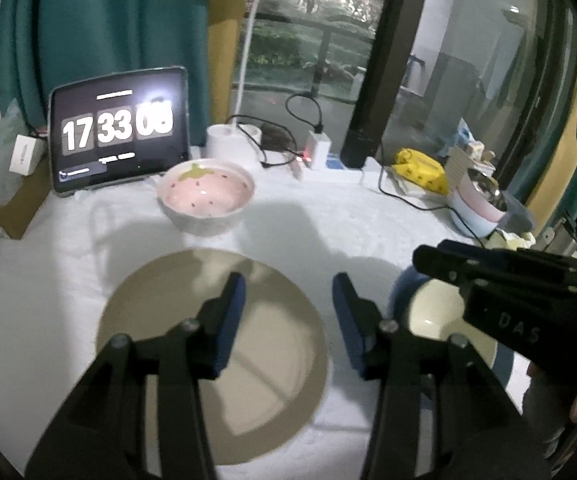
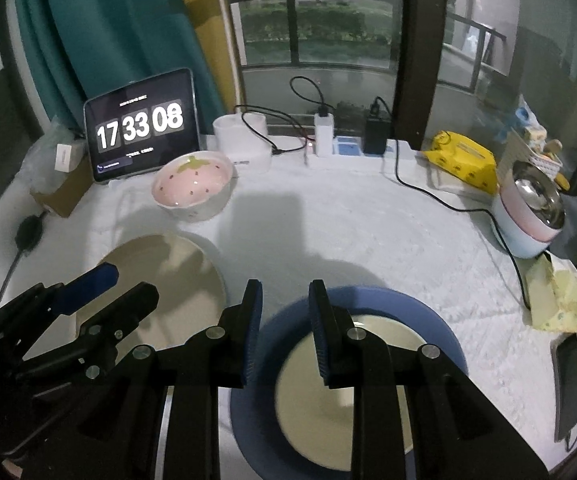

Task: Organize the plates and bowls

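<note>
Beige plate [image 1: 212, 344] sits in front of the tablet [image 1: 118, 130], pink bowl [image 1: 206, 196] between them.
Left gripper [image 1: 288, 308] and right gripper [image 2: 284, 320] both spread, empty; glazed blue bowl [image 2: 348, 380] right of the plate could slip if pinched shallow.

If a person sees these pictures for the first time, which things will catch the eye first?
Probably the bright tablet clock at the back left of the table, glowing against the teal curtain. In front of it sits the pink strawberry bowl. Nearer, the beige plate lies under the open left tool, and the blue-rimmed bowl under the open right tool.
</note>
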A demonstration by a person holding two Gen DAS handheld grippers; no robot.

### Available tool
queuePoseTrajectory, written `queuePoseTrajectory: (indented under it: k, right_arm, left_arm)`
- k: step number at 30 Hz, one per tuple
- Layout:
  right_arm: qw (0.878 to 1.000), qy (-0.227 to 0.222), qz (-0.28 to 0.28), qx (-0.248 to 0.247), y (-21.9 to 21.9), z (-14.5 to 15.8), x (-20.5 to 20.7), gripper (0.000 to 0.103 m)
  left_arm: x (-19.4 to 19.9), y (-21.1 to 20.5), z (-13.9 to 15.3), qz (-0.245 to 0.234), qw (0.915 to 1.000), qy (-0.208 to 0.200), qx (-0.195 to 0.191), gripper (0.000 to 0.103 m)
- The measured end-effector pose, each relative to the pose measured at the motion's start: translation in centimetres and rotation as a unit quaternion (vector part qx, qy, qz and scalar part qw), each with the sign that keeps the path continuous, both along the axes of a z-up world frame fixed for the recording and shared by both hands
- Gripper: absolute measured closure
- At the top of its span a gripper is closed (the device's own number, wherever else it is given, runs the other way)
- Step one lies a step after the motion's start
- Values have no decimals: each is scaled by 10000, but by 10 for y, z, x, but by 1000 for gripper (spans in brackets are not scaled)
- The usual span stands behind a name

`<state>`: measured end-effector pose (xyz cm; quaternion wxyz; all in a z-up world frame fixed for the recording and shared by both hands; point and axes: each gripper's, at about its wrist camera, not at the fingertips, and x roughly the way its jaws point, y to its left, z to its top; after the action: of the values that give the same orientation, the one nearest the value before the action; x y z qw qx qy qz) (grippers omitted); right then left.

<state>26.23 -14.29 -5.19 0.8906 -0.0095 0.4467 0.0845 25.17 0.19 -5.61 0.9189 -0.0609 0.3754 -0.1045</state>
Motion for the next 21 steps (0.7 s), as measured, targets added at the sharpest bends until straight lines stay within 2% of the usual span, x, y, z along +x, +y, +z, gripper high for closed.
queuePoseTrajectory:
  k: [21]
  right_arm:
    - [9995,84,279,-103,66,-6,52,78]
  left_arm:
    - [48,66,-11,264,9996,7,91,56]
